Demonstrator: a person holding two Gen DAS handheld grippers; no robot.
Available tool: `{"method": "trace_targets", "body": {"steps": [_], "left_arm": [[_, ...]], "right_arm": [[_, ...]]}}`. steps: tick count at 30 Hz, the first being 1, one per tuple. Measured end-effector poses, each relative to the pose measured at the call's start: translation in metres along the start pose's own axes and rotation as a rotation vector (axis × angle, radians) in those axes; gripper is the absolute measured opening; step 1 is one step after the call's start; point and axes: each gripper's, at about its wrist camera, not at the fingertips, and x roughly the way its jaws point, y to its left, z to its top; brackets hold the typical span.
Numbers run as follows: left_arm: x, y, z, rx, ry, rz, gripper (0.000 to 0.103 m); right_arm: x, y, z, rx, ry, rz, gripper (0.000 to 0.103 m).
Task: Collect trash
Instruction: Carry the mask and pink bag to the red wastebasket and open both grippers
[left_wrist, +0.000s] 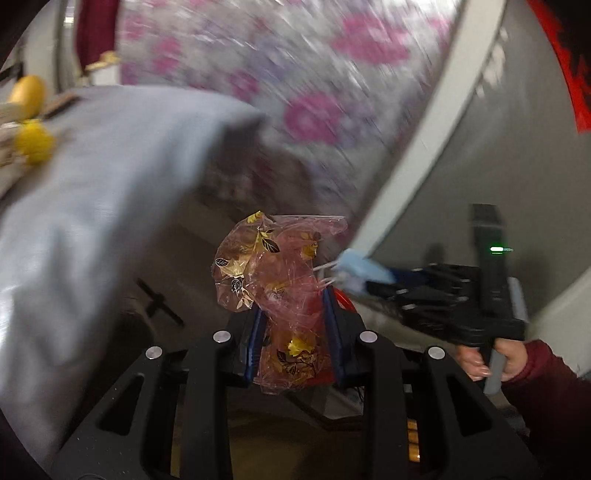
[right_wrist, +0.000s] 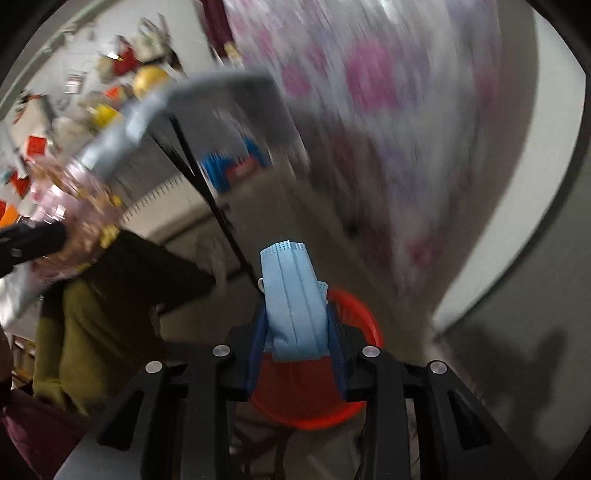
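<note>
My left gripper (left_wrist: 293, 317) is shut on a crumpled pink see-through wrapper (left_wrist: 273, 269) printed with gold leaves, which sticks up past the blue pads. My right gripper (right_wrist: 295, 325) is shut on a folded light-blue face mask (right_wrist: 293, 295), held upright between its fingers. A round red basket (right_wrist: 364, 314) sits on the floor right below the mask. In the left wrist view the right gripper (left_wrist: 373, 280) and the mask (left_wrist: 360, 267) hang just right of the wrapper, with a sliver of the red basket (left_wrist: 343, 301) under them. The right wrist view shows the left gripper (right_wrist: 33, 240) blurred at the left edge.
A grey table (left_wrist: 92, 192) with yellow items (left_wrist: 33, 142) stands to the left, its black legs (right_wrist: 207, 192) near the basket. A floral cloth (left_wrist: 314, 92) hangs behind. An olive cushion (right_wrist: 92, 314) lies at lower left. A hand (left_wrist: 476, 362) in a maroon sleeve holds the right gripper.
</note>
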Motion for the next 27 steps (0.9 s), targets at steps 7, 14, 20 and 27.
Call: {"method": "trace_targets", "body": {"steps": [7, 14, 20, 27], "left_arm": [[0.074, -0.021, 0.009, 0.051, 0.146, -0.076, 0.032], [0.102, -0.024, -0.001, 0.051, 0.214, -0.070, 0.058], [0.084, -0.015, -0.001, 0.019, 0.165, -0.039, 0.077], [0.055, -0.003, -0.003, 0.007, 0.091, 0.022, 0.079]], "right_arm": [[0.018, -0.034, -0.008, 0.123, 0.022, 0.033, 0.043], [-0.013, -0.051, 0.000, 0.177, -0.084, 0.006, 0.054], [-0.027, -0.043, 0.007, 0.157, -0.131, 0.030, 0.055], [-0.038, -0.024, 0.012, 0.114, -0.160, 0.049, 0.057]]}}
